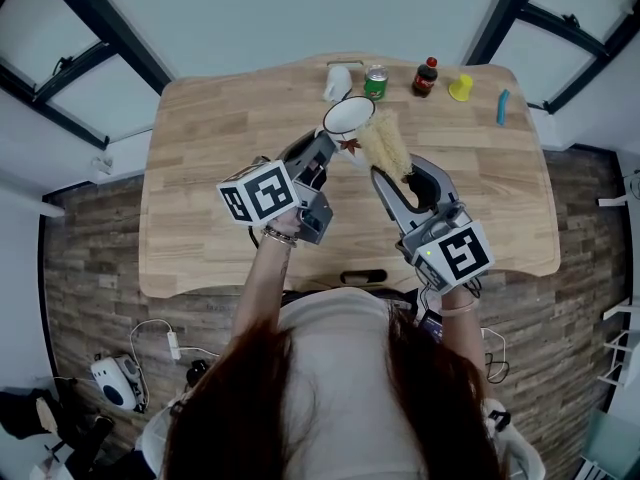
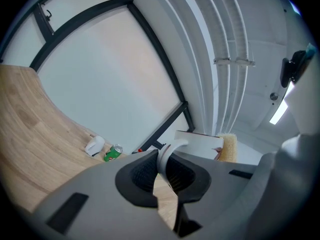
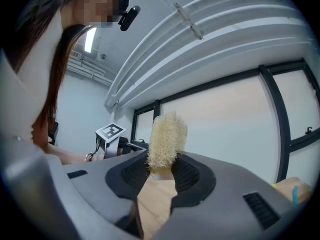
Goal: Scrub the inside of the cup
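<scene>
Desk: Grippers nearest the lens, what do they hold?

Photographer: Left gripper (image 2: pixel 161 168) is clamped on the curved handle of a white cup (image 1: pixel 348 115). Right gripper (image 3: pixel 160 173) is closed on the base of a pale bristle brush (image 1: pixel 383 143), bristles pointing away from the person.

Desk: Where is the cup?

Photographer: Held over the wooden tabletop (image 1: pixel 220 138), past its middle toward the far edge, and tipped so its dark-rimmed mouth faces the head camera. The brush head sits just right of the rim, outside the mouth. Whether the two touch cannot be told.

Desk: And beyond them?

Photographer: Along the far edge, left to right: a white container (image 1: pixel 338 81), a green can (image 1: pixel 375 81), a dark bottle (image 1: pixel 426 76) with a red cap and a small yellow object (image 1: pixel 460 88). A blue object (image 1: pixel 502 106) is near the far right corner.
</scene>
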Demonstrator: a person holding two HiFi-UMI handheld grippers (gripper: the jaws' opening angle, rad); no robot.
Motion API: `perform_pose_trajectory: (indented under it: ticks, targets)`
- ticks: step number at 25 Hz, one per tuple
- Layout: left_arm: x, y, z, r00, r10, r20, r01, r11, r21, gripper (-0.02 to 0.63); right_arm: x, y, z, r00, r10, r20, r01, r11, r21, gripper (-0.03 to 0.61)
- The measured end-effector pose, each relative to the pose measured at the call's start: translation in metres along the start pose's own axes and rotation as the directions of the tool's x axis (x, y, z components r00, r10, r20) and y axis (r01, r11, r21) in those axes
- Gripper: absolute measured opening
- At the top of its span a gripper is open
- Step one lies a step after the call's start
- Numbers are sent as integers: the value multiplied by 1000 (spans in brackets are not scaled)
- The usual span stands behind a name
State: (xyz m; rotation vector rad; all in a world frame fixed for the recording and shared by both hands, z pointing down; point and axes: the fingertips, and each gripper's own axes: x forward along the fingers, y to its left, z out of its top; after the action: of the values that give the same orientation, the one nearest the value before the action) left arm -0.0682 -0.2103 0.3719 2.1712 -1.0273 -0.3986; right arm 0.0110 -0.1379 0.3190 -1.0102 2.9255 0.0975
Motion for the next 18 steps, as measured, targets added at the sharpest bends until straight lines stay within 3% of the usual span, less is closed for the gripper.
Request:
perform_pose_trajectory:
  ticks: [18]
  targets:
    - [-12,-7,-5,992,-101,-75,104,994,32,31,-9,10,-2,994,111,-19,-106,980,167,135]
